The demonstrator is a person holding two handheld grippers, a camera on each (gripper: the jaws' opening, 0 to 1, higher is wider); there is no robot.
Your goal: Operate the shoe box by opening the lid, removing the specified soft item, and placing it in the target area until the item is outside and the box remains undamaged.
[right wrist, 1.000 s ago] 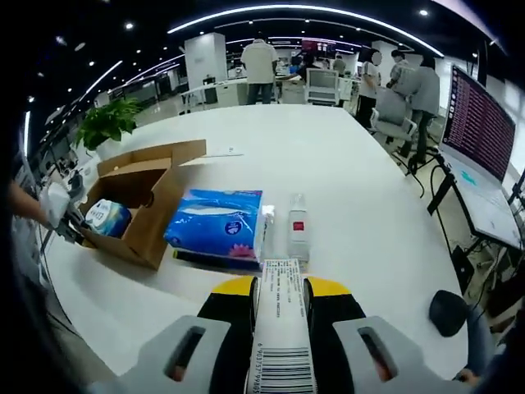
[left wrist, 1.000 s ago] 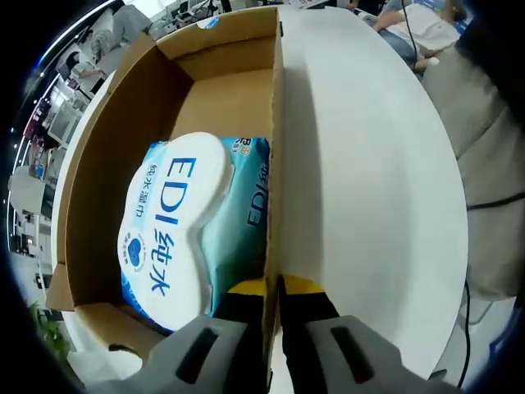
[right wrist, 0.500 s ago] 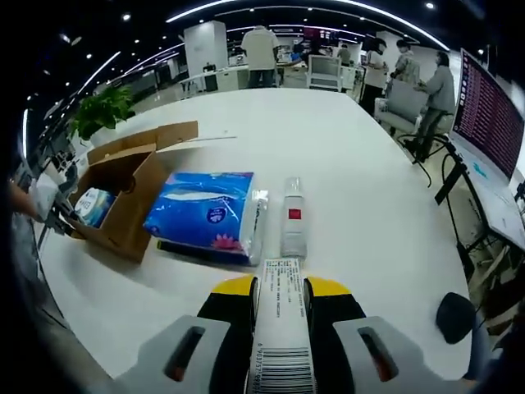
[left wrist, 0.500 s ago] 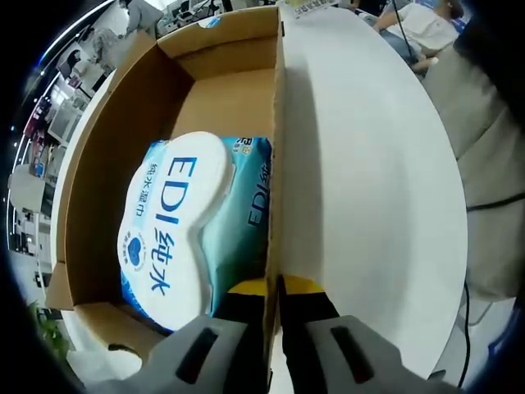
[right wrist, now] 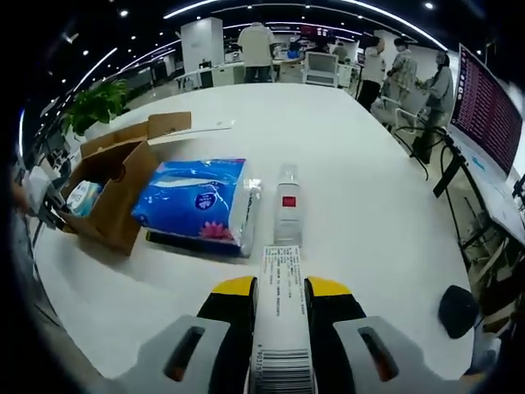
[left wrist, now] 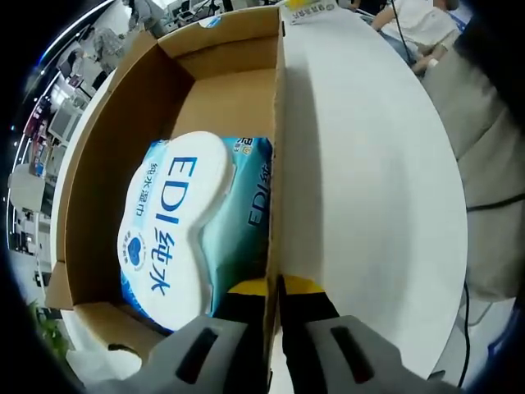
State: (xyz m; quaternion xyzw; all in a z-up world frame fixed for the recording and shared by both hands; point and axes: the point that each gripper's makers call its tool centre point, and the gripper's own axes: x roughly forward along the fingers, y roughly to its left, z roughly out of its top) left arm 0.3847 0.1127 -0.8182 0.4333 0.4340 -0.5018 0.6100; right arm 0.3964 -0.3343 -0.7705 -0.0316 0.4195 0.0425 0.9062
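On the box wall (left wrist: pixel 275 164), left gripper (left wrist: pixel 273 289) clamped, right gripper (right wrist: pixel 279 289) gripping a carton (right wrist: pixel 278 316)

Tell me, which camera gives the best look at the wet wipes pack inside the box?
The left gripper view: the wet wipes pack lies close up in the open shoe box, label readable. The right gripper view shows it small and far off, peeking from the box.

A wipes pack (left wrist: pixel 180 230) lies in the open box (left wrist: pixel 123 123) on the table (left wrist: pixel 369 180). In the right gripper view, a tissue pack (right wrist: pixel 197 201) lies between the box (right wrist: pixel 107 185) and a small bottle (right wrist: pixel 286 205), with people (right wrist: pixel 394 74) behind the table (right wrist: pixel 369 189).
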